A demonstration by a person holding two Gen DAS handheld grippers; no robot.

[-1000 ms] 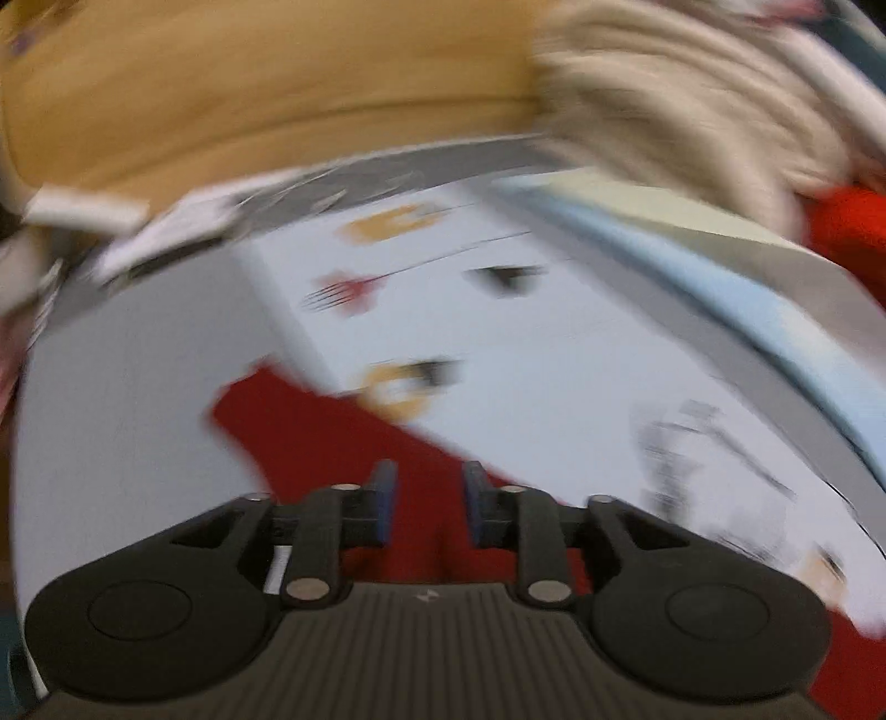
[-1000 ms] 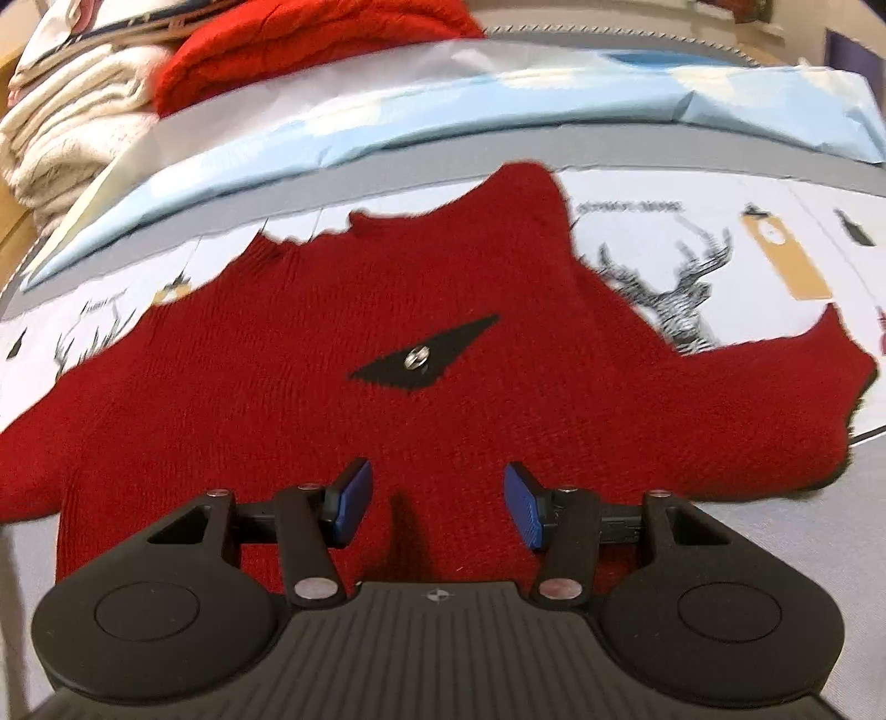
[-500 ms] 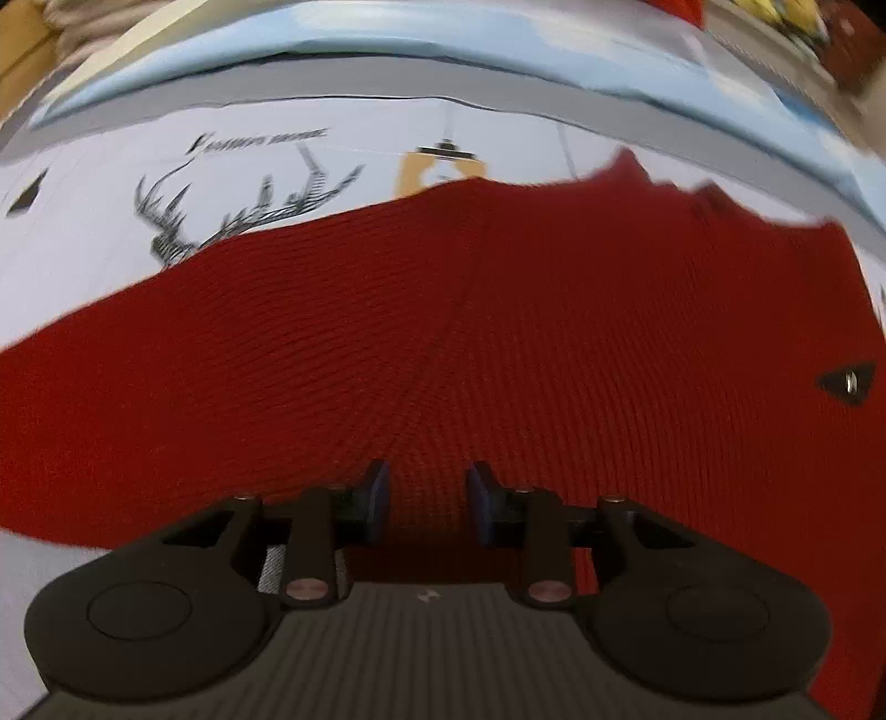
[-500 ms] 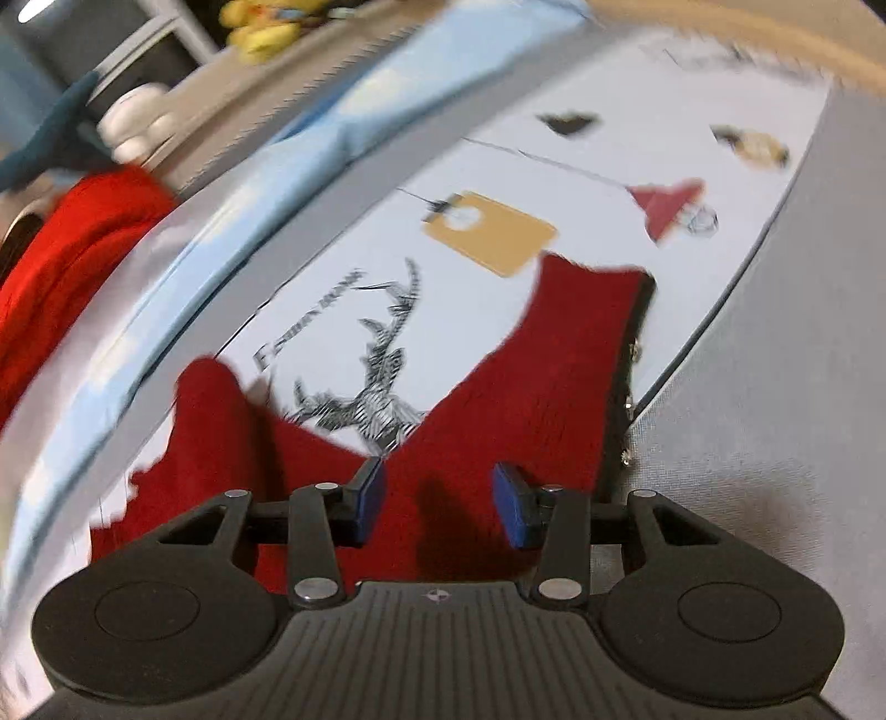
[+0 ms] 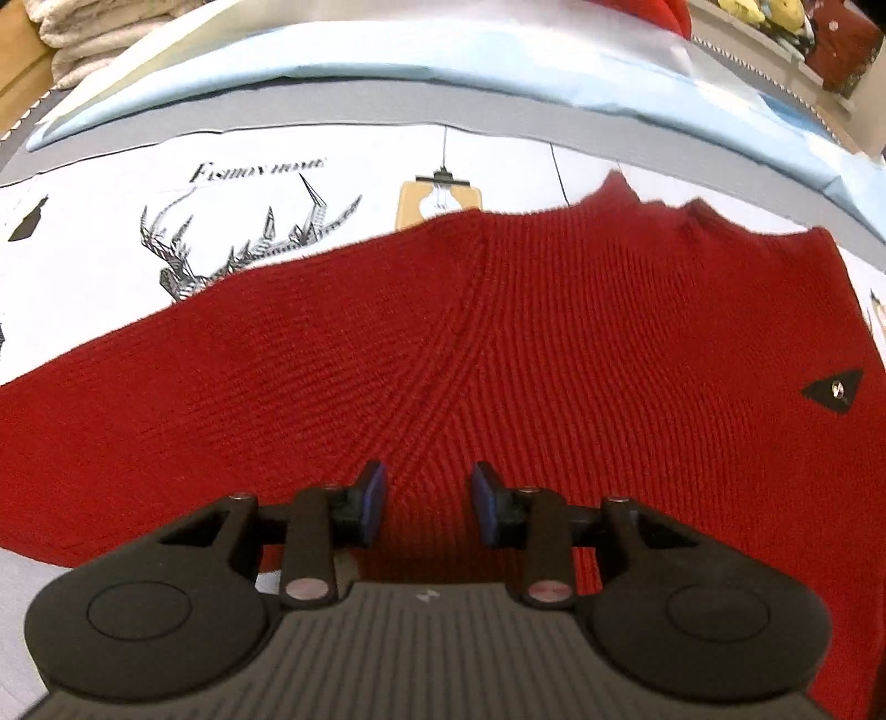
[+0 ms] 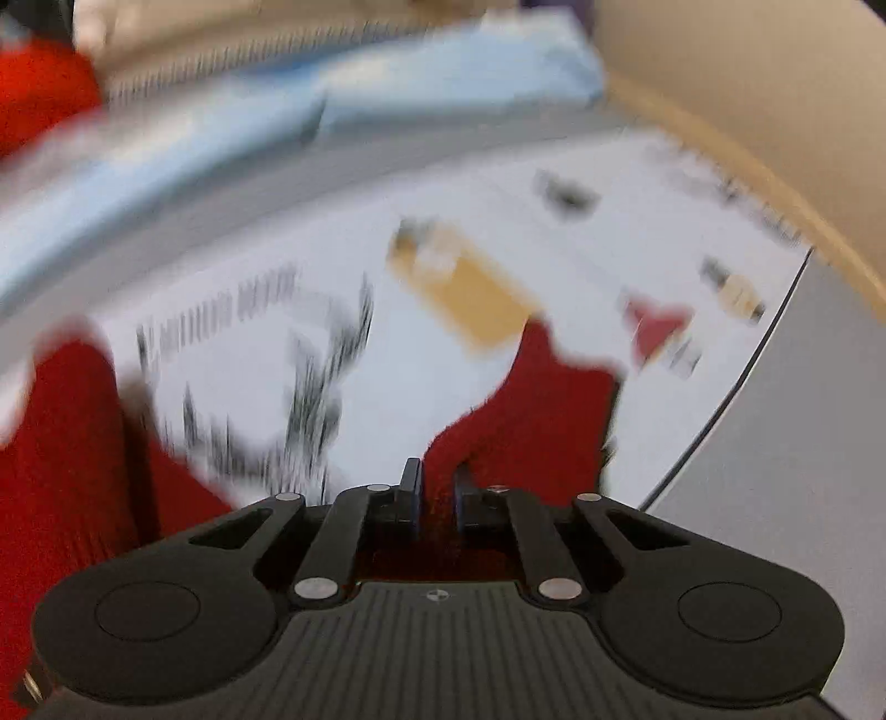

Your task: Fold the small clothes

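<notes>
A red knit sweater (image 5: pixel 498 343) lies spread flat on a white printed cloth (image 5: pixel 111 232), with a small black triangle label (image 5: pixel 833 389) at the right. My left gripper (image 5: pixel 427 504) is open, low over the sweater near its lower edge and armpit seam. In the blurred right wrist view, my right gripper (image 6: pixel 436 493) is shut on a red sleeve (image 6: pixel 531 410) of the sweater, and the sleeve end rises ahead of the fingers. More of the sweater (image 6: pixel 61 443) shows at the left.
A light blue folded sheet (image 5: pixel 387 50) runs along the back on the grey surface (image 5: pixel 332 111). Cream towels (image 5: pixel 77 39) are stacked at the back left. Red fabric (image 6: pixel 39 94) sits at the far left behind. The cloth's edge (image 6: pixel 720 410) borders bare grey surface at the right.
My right gripper has closed on the sleeve; it was open half a second ago. My left gripper has settled over the sweater body and stays open.
</notes>
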